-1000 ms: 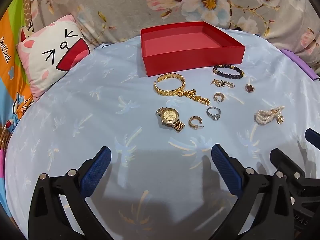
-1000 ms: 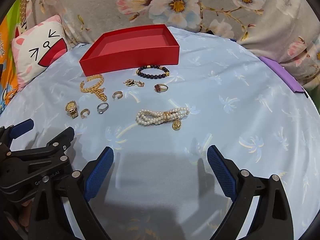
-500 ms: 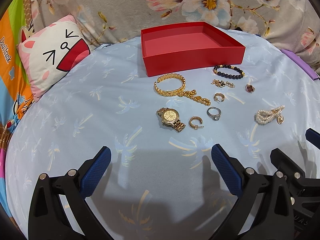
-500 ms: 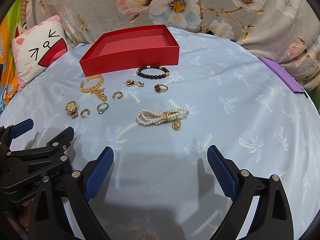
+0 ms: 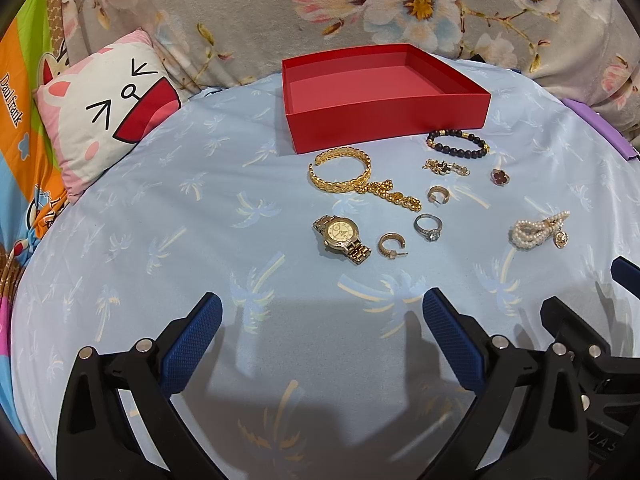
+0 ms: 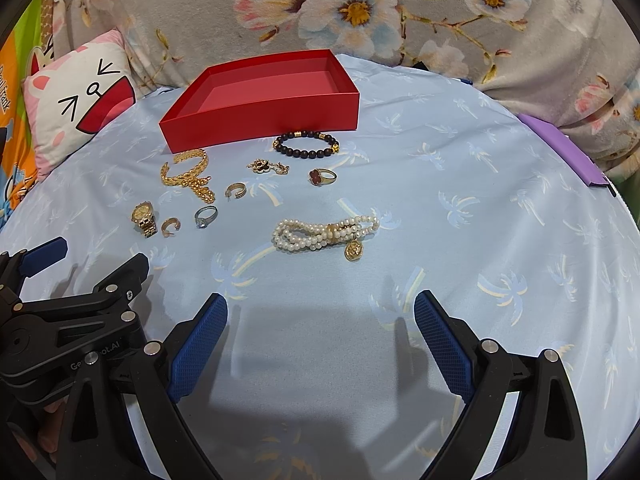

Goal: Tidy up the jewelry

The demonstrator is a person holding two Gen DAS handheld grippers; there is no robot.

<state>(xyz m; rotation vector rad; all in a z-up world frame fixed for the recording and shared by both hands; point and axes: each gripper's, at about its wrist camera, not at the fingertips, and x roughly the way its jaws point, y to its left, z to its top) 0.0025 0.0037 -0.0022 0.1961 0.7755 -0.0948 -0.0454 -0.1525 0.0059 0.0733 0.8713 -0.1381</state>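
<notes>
An empty red box (image 5: pixel 384 120) (image 6: pixel 272 124) stands at the back of the light blue cloth. In front of it lie a gold chain bracelet (image 5: pixel 344 174), a gold watch (image 5: pixel 340 234), a dark bead bracelet (image 5: pixel 456 143), several rings and hoop earrings, and a pearl bracelet (image 6: pixel 324 232) (image 5: pixel 536 232). My left gripper (image 5: pixel 322 316) is open and empty, short of the watch. My right gripper (image 6: pixel 320 316) is open and empty, short of the pearl bracelet. The left gripper also shows at the left of the right wrist view (image 6: pixel 86 258).
A cat-face pillow (image 5: pixel 104 108) leans at the back left. A floral blanket (image 5: pixel 360 8) rises behind the box. A purple flat object (image 6: pixel 560 148) lies at the right edge of the cloth.
</notes>
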